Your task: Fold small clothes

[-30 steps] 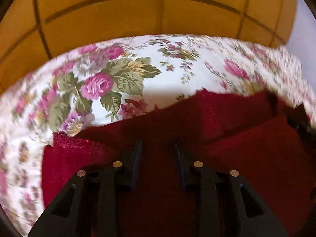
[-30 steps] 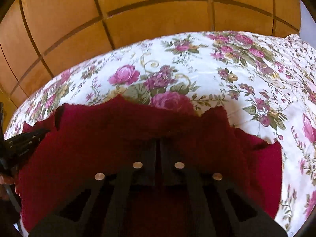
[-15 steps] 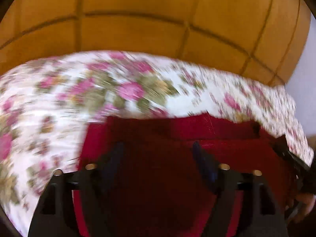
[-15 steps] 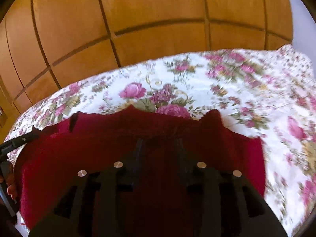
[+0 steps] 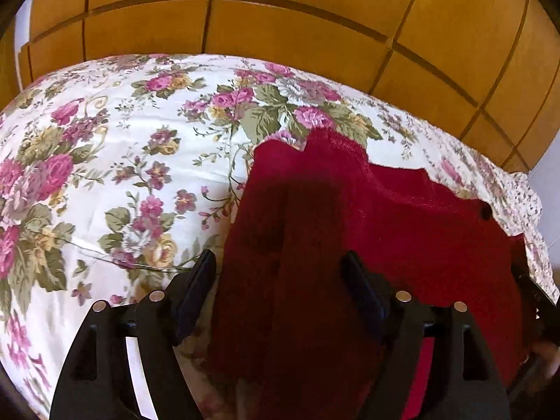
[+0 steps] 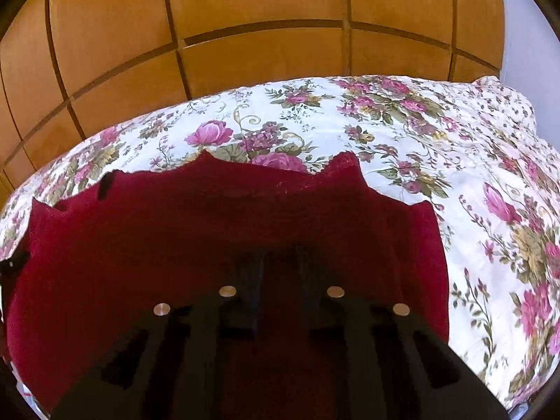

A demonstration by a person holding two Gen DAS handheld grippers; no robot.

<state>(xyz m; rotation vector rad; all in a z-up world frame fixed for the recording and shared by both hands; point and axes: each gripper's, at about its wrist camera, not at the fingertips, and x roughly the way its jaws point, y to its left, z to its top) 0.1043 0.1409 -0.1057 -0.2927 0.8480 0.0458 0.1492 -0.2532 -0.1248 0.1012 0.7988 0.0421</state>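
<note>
Wooden panelled wardrobe behind; floral bedspread below. On the bedspread, a dark red knitted garment, far edge scalloped. Left gripper released, fingers spread wide over the garment's left edge. Right gripper above the garment's middle, narrowly parted, gripping nothing.

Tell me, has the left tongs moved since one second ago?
Yes. The left tongs shifted left against the floral bedsheet, now straddling the dark red knitted garment's left edge.

Deep red garment on white, pink-rose floral bedspread; orange-brown wooden panels behind.
</note>
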